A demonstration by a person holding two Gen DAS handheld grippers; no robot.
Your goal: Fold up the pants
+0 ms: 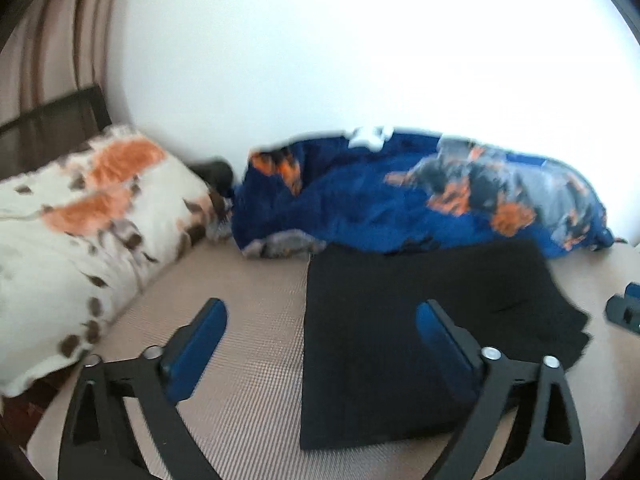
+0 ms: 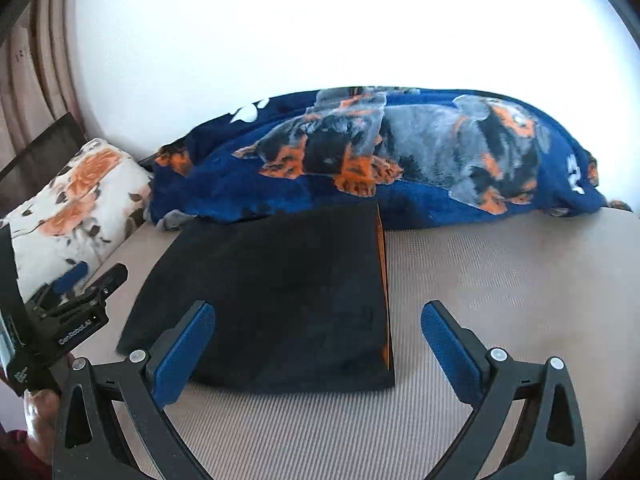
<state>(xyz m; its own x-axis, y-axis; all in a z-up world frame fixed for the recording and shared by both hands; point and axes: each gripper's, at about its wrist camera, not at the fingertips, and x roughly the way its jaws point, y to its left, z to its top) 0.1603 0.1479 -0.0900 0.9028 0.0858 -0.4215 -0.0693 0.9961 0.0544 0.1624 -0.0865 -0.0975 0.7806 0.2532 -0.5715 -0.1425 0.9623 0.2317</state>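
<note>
The black pants [image 1: 420,332] lie folded into a flat rectangle on the beige bed sheet [image 1: 256,340]. In the right wrist view the pants [image 2: 280,300] show an orange stripe along their right edge. My left gripper [image 1: 322,320] is open and empty, held above the pants' left edge. It also shows at the left of the right wrist view [image 2: 94,274]. My right gripper [image 2: 318,324] is open and empty above the pants' near right corner. Its tip shows at the right edge of the left wrist view [image 1: 626,308].
A blue blanket with a dog print [image 2: 400,160] is bunched along the white wall behind the pants. A white pillow with orange flowers [image 1: 80,232] lies at the left by a dark headboard [image 1: 52,124]. Bare sheet [image 2: 500,272] lies right of the pants.
</note>
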